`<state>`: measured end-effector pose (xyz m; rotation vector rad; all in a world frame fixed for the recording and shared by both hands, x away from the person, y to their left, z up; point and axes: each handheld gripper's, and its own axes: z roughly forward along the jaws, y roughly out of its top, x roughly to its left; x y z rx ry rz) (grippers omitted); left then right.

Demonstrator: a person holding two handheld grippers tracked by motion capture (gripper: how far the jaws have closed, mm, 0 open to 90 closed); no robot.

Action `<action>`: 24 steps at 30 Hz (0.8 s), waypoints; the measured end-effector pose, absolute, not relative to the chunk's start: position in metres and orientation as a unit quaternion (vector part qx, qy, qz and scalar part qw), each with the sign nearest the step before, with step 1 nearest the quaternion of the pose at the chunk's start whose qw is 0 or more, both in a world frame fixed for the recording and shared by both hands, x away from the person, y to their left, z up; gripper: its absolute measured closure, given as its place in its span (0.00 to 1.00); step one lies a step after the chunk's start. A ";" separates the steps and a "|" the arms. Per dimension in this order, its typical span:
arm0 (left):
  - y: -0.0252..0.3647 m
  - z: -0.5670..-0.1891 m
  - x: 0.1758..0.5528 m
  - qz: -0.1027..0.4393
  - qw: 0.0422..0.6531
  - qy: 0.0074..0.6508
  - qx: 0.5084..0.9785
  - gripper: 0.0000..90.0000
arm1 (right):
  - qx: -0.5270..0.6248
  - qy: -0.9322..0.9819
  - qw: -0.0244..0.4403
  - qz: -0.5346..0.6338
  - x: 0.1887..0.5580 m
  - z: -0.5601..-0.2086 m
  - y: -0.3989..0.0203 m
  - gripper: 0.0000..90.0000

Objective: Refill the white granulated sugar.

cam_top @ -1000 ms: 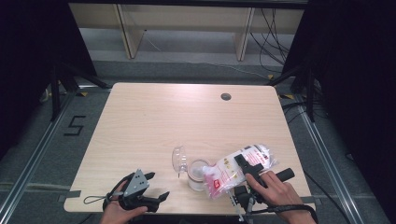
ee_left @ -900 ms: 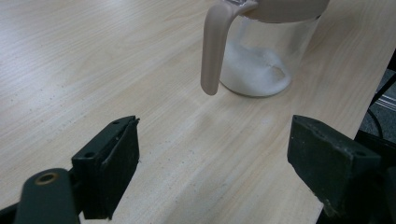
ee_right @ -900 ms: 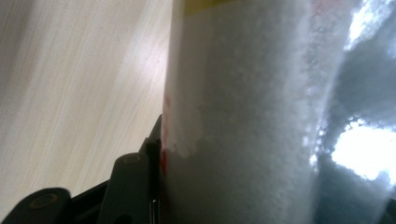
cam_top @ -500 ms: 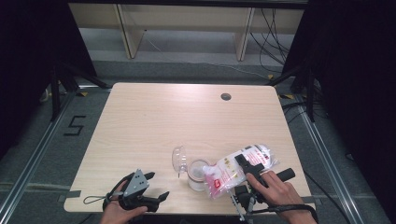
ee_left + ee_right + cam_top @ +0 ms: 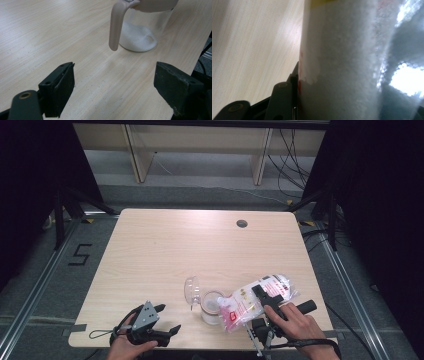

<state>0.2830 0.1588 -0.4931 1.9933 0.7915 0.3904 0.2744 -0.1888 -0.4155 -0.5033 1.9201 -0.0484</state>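
A clear jar (image 5: 212, 307) with white powder in its bottom stands near the table's front edge, its hinged lid (image 5: 191, 291) flipped open to the left. In the left gripper view the jar (image 5: 142, 32) shows a beige handle (image 5: 115, 27). My right gripper (image 5: 263, 297) is shut on a plastic bag of white granules (image 5: 252, 301), which lies tilted with its lower end at the jar's mouth. Close up, the bag (image 5: 347, 62) presses against one black finger (image 5: 284, 100). My left gripper (image 5: 169, 318) rests at the front left, open and holding nothing, its jaws (image 5: 115, 87) pointing toward the jar.
The wooden table (image 5: 200, 245) has a round cable hole (image 5: 242, 223) at the back right. Its front edge runs close under both hands. A shelf frame (image 5: 200, 150) stands beyond the far edge, and dark curtains hang at both sides.
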 end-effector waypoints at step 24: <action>0.158 -0.493 0.282 0.160 0.462 0.320 0.812 0.19 | -0.222 0.809 0.543 -0.032 0.274 -0.414 -0.188 0.61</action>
